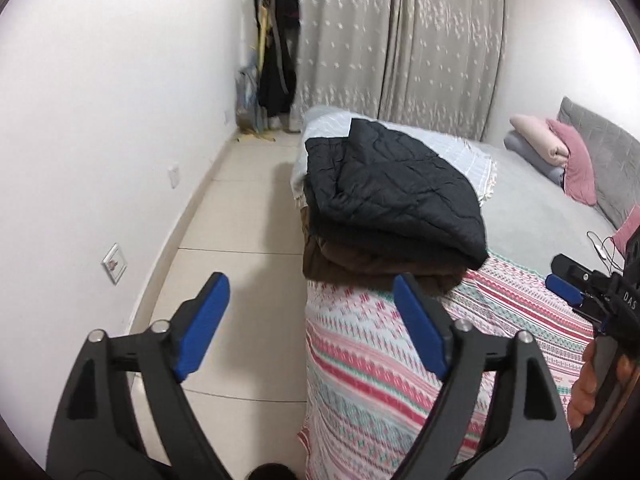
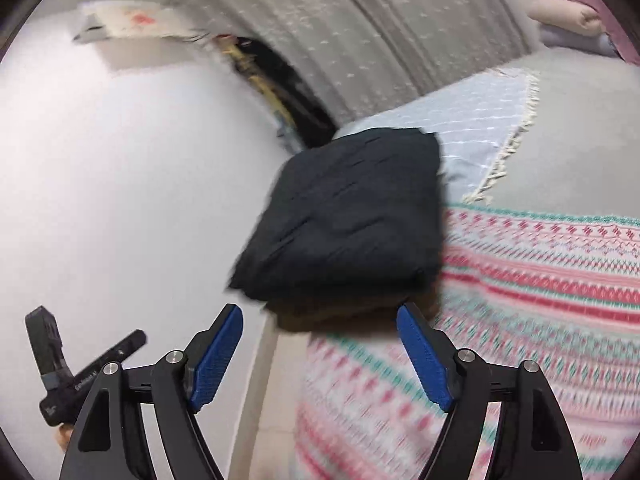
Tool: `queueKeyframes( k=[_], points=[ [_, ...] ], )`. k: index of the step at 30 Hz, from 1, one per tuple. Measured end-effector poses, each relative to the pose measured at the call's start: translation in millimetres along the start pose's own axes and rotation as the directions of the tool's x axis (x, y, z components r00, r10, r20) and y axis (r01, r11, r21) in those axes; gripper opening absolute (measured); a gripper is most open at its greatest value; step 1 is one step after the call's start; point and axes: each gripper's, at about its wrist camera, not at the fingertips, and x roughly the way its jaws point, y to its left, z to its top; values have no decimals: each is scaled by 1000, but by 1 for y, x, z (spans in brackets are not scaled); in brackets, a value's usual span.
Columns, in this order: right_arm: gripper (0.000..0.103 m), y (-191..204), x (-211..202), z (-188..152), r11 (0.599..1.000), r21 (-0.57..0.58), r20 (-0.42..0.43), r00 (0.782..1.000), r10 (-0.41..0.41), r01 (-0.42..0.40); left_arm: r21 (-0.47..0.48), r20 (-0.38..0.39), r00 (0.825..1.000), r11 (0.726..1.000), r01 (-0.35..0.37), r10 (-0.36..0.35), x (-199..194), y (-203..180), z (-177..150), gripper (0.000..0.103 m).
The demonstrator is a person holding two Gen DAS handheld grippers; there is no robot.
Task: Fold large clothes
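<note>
A folded black quilted garment (image 1: 392,196) lies on top of a folded brown one (image 1: 360,268), stacked at the left corner of the bed. In the right wrist view the black garment (image 2: 348,216) is blurred, with the brown layer (image 2: 340,318) showing under it. My left gripper (image 1: 310,280) stands open just short of the stack, nothing between its blue pads (image 1: 208,328). My right gripper (image 2: 320,308) is open too, empty, facing the same stack. It also shows at the right edge of the left wrist view, held by a hand (image 1: 586,384).
The bed carries a pink and teal patterned blanket (image 1: 380,364), a pale blue fringed throw (image 1: 464,148) and a grey sheet (image 1: 536,200). Pillows (image 1: 548,144) lie at the headboard. A tiled floor strip (image 1: 240,208) runs beside the white wall to a coat stand (image 1: 276,52) and curtains (image 1: 400,40).
</note>
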Motion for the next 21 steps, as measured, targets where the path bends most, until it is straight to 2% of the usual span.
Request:
queueKeyframes(
  k=[4, 6, 8, 11, 16, 21],
  points=[
    [85, 32, -23, -29, 998, -50, -13, 999, 47, -48, 27, -8, 999, 999, -45, 45, -28, -6, -28, 88],
    [88, 45, -39, -42, 996, -82, -8, 999, 46, -47, 5, -7, 998, 998, -59, 59, -42, -3, -42, 90],
    [91, 53, -54, -55, 992, -118, -3, 999, 42, -42, -28, -1, 999, 999, -41, 41, -56, 2, -56, 97],
    [92, 58, -71, -69, 988, -152, 6, 1000, 21, -20, -50, 41, 999, 999, -20, 22, -76, 3, -68, 99],
    [94, 59, -99, -89, 986, -167, 19, 999, -26, 29, 31, 109, 993, 998, -56, 52, -101, -17, -77, 100],
    [94, 68, -129, -108, 975, -212, 7, 997, -71, 70, 73, 150, 989, 997, -24, 13, -129, -35, -84, 102]
  ],
)
